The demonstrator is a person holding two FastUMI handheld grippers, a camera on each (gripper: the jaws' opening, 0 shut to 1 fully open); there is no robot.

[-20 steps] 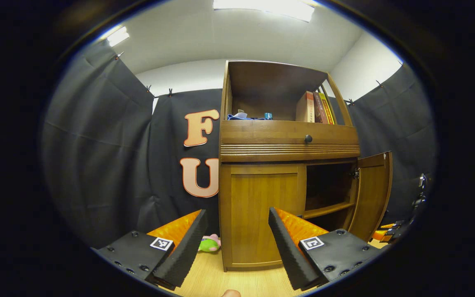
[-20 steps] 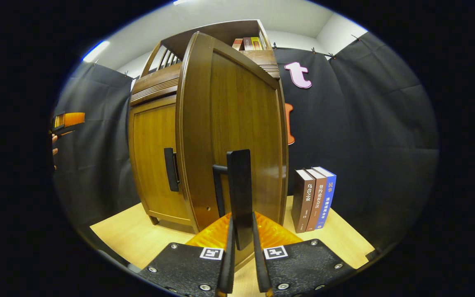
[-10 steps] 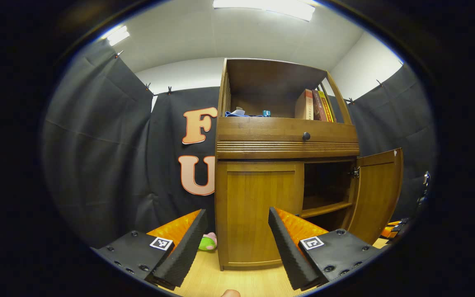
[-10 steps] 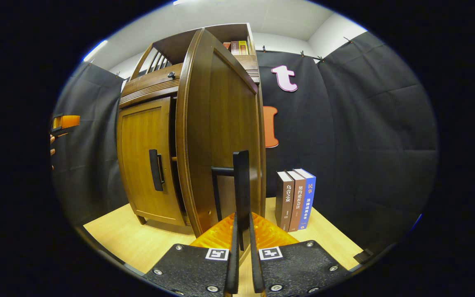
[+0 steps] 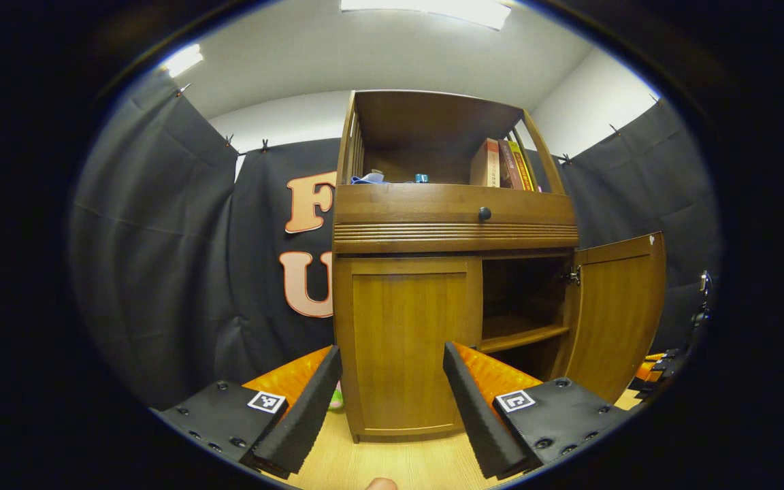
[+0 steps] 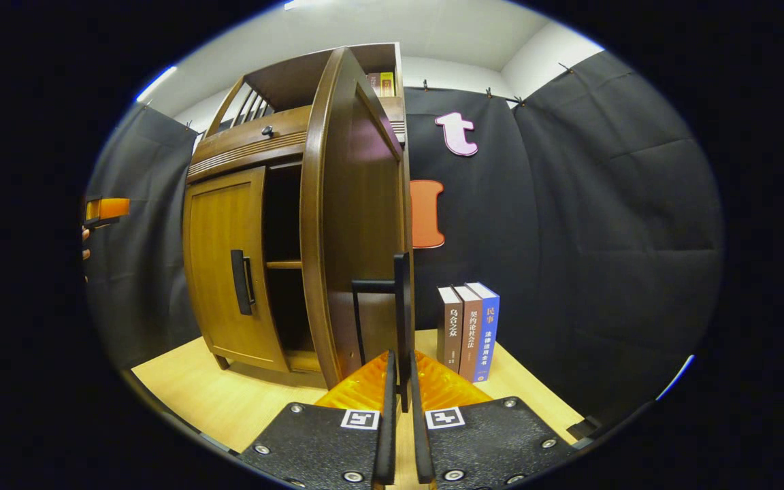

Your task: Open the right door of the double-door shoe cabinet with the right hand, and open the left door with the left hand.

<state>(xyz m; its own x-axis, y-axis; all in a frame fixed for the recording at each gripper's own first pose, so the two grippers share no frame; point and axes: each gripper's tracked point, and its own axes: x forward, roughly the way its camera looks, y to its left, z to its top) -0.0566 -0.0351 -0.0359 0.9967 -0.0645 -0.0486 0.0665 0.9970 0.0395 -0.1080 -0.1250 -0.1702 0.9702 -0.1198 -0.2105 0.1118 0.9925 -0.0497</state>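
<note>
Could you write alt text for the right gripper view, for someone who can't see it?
The right gripper is shut on the black handle of the cabinet's right door, which stands swung open. The left door is closed, and three books stand upright on the wooden floor beside the cabinet.

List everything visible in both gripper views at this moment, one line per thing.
Shoe cabinet: one, brown wood, on the floor against the cloth wall.
Right door: one, brown, swung open.
Left door: one, brown, closed.
Right door handle: one, black, between the right gripper's fingers.
Left door handle: one, black, untouched.
Drawer knob: one, dark, above the doors.
Top-shelf books: several, upright.
Floor books: three, brown and blue, right of the cabinet.
Left gripper: open, facing the left door.
Right gripper: shut on the handle.
</note>
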